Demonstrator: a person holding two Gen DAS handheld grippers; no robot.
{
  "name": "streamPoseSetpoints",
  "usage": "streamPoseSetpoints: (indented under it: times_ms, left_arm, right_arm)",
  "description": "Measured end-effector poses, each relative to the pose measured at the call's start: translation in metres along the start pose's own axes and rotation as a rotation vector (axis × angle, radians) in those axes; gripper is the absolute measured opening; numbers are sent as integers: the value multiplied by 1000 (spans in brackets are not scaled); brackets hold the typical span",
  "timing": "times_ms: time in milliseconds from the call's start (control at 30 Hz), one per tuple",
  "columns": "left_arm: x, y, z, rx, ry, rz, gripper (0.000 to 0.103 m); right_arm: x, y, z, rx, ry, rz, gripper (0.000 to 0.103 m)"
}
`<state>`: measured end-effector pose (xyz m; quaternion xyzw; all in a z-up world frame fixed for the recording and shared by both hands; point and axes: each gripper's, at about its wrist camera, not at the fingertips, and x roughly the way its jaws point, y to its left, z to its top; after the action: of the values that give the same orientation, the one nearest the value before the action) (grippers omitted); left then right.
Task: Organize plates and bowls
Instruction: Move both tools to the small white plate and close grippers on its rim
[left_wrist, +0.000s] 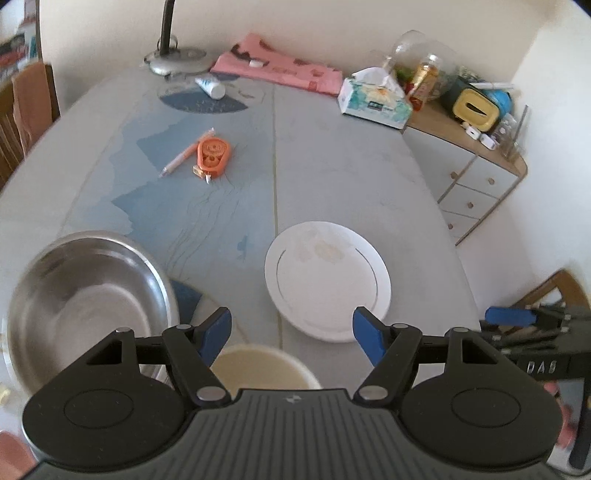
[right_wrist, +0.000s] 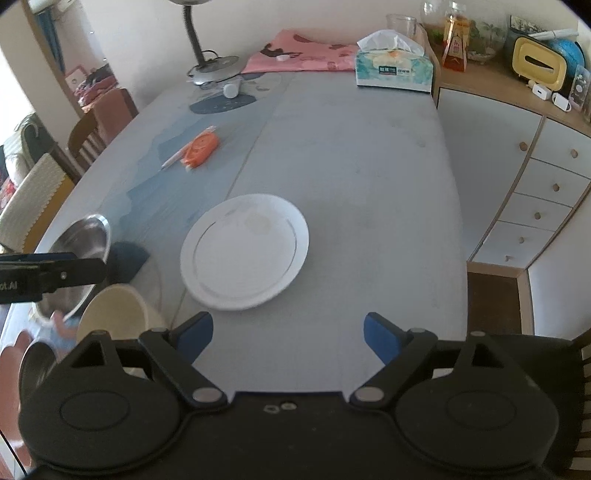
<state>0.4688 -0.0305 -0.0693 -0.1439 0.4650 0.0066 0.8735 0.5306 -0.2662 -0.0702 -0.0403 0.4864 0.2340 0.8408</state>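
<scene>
A white plate (left_wrist: 327, 282) lies flat on the grey table (left_wrist: 332, 166); it also shows in the right wrist view (right_wrist: 245, 251). A steel bowl (left_wrist: 88, 302) sits at the near left, also seen in the right wrist view (right_wrist: 83, 258). A cream bowl (left_wrist: 264, 367) stands close under my left gripper (left_wrist: 291, 334), which is open and empty above it. The cream bowl shows in the right wrist view (right_wrist: 114, 314) too. My right gripper (right_wrist: 288, 336) is open and empty, hovering near the plate's front edge. A second small steel dish (right_wrist: 35, 363) sits at the lower left.
An orange tape dispenser (left_wrist: 212, 153) and a pen (left_wrist: 186, 153) lie mid-table. A tissue box (left_wrist: 375, 99), pink cloth (left_wrist: 280, 68), lamp base (left_wrist: 177, 61) and tube (left_wrist: 210, 86) stand at the far end. A drawer cabinet (right_wrist: 535, 177) flanks the right side; chairs (right_wrist: 92, 133) stand left.
</scene>
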Motion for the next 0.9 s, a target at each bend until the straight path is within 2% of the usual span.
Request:
streamPoseSetpoints:
  times_ms: [267, 467, 500, 633, 700, 767, 833, 900]
  left_arm:
    - [58, 13, 26, -56, 73, 6, 72]
    - [89, 19, 32, -78, 114, 11, 70]
    - [93, 19, 32, -84, 118, 12, 64]
    - [105, 20, 34, -90, 135, 2, 55]
    - [109, 20, 34, -93, 144, -12, 47]
    - [113, 20, 35, -104, 154, -20, 42]
    - [116, 21, 35, -110, 160, -22, 42]
    - [120, 21, 34, -109, 165, -14, 36]
  right_arm:
    - [46, -9, 28, 97, 56, 6, 85]
    - [75, -12, 39, 140, 91, 12, 75]
    - [79, -13, 40, 143, 96, 8, 73]
    - [87, -17, 41, 157, 110, 16, 67]
    - [89, -18, 42, 157, 112, 20, 62]
    - [92, -20, 42, 167, 122, 32, 58]
    - [97, -23, 43, 185, 129, 38, 54]
    - [100, -24, 42, 199, 135, 35, 46]
